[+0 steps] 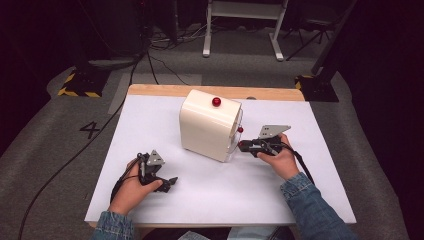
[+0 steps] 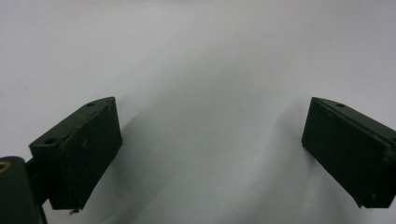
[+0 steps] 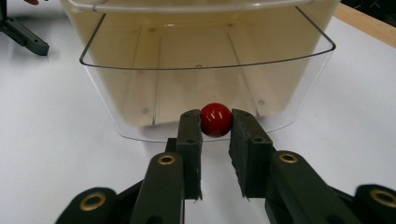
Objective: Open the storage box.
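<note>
A cream box (image 1: 207,122) with a rounded top stands in the middle of the white tabletop (image 1: 225,200). One red knob (image 1: 216,101) sits on its top. A second red knob (image 3: 216,119) sits low on its clear plastic door (image 3: 140,84), which faces right in the high view. My right gripper (image 3: 215,125) is shut on this door knob, with a pad on each side; in the high view the right gripper (image 1: 241,142) is at the box's right face. My left gripper (image 1: 171,181) lies near the front left, its jaws (image 2: 210,126) open over bare white surface.
The table's wooden back edge (image 1: 210,90) shows behind the box. Cables (image 1: 150,60) and stand bases with yellow-black tape (image 1: 80,85) lie on the grey floor beyond. A white frame (image 1: 242,25) stands at the back.
</note>
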`<state>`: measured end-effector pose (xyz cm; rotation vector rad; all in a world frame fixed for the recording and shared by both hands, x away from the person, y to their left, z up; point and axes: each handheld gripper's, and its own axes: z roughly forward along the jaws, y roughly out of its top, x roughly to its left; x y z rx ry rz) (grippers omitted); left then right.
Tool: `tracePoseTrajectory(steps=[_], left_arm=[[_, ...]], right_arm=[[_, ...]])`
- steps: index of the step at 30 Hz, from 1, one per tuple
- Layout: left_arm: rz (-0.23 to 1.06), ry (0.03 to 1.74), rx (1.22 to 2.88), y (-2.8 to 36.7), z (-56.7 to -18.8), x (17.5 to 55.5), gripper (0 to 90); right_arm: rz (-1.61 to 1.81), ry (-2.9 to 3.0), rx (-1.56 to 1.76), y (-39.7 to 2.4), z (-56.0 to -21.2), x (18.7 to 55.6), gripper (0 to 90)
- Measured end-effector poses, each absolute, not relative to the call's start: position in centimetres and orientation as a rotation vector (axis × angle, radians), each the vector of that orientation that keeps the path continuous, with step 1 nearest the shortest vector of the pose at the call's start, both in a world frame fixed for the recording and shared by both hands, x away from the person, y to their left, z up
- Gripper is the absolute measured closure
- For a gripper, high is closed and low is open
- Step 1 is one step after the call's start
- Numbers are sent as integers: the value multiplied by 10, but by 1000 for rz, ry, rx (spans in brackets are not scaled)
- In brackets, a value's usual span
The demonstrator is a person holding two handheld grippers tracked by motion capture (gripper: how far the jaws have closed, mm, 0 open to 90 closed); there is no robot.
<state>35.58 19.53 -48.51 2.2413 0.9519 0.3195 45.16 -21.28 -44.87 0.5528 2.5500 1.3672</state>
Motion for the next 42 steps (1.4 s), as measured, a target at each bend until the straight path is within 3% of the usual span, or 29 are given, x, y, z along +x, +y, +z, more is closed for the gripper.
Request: tracePoseTrajectory(steps=[25,42], left_arm=[[325,947,2247,195,-485,356,47],[319,948,2247,195,-485,356,47]], right_arm=[[1378,2488,670,-267,-446,418,745],[1291,2540,713,-284,-458,415,741]])
